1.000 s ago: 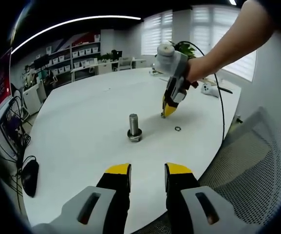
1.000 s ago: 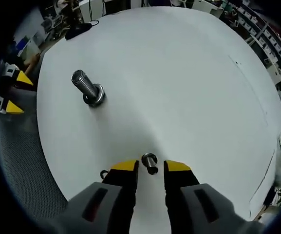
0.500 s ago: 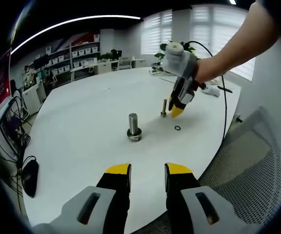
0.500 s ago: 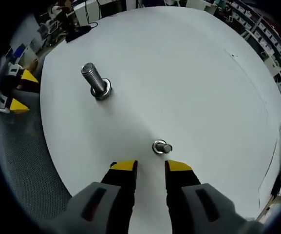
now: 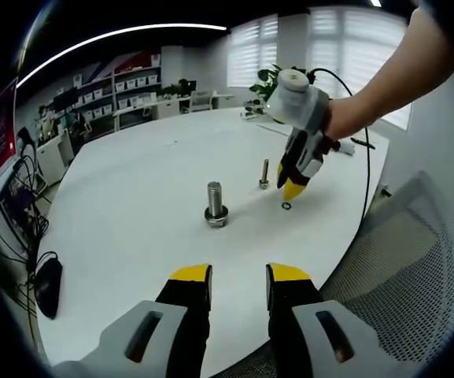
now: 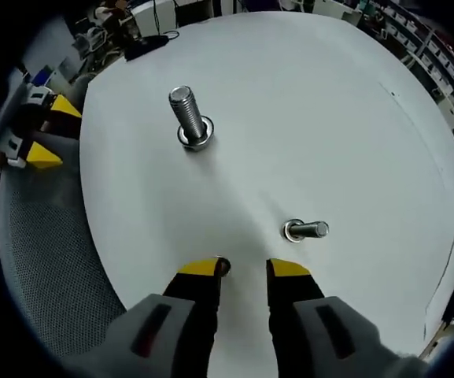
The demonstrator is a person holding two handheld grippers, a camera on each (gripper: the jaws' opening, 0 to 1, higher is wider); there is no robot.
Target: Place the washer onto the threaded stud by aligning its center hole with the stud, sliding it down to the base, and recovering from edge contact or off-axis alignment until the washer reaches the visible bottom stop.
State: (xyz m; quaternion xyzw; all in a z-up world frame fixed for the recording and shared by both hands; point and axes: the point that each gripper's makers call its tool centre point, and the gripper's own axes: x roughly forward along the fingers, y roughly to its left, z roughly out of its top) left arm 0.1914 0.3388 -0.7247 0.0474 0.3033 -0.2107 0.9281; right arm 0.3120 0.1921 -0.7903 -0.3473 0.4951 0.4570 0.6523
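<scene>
Hovering low over the white table (image 5: 116, 213), the right gripper (image 6: 241, 269) had its yellow-tipped fingers (image 6: 200, 269) spread with an empty gap between them, tips pointed down at the surface. A small dark washer (image 6: 222, 265) lay flat just at the inner edge of its left finger, at about 11 o'clock from the gap's middle, so the jaws seemed placed to straddle the ring for a pickup; nothing was pinched yet. Seen from the left gripper view, the same washer (image 5: 287, 206) sat on the table directly under the right gripper (image 5: 293, 189), near the table's edge beside a grey mesh chair (image 5: 404, 268).

Two upright fasteners stood on the table. The large threaded stud (image 6: 189, 116) with a washer-like collar at its base rose at about 11 o'clock from the right gripper, well apart from it; a slimmer, smaller stud (image 6: 306, 230) stood at about 1 o'clock, near the fingertips. In the left gripper view the large stud (image 5: 215, 205) was at centre and the small stud (image 5: 264, 174) lay at its 1 o'clock, just beside the right gripper. Which one the loose washer fitted could not be told, though its small ring suggested the slimmer one.

The left gripper (image 5: 238, 276) waited back near the table edge, fingers parted and holding nothing, apparently kept clear of the work.
</scene>
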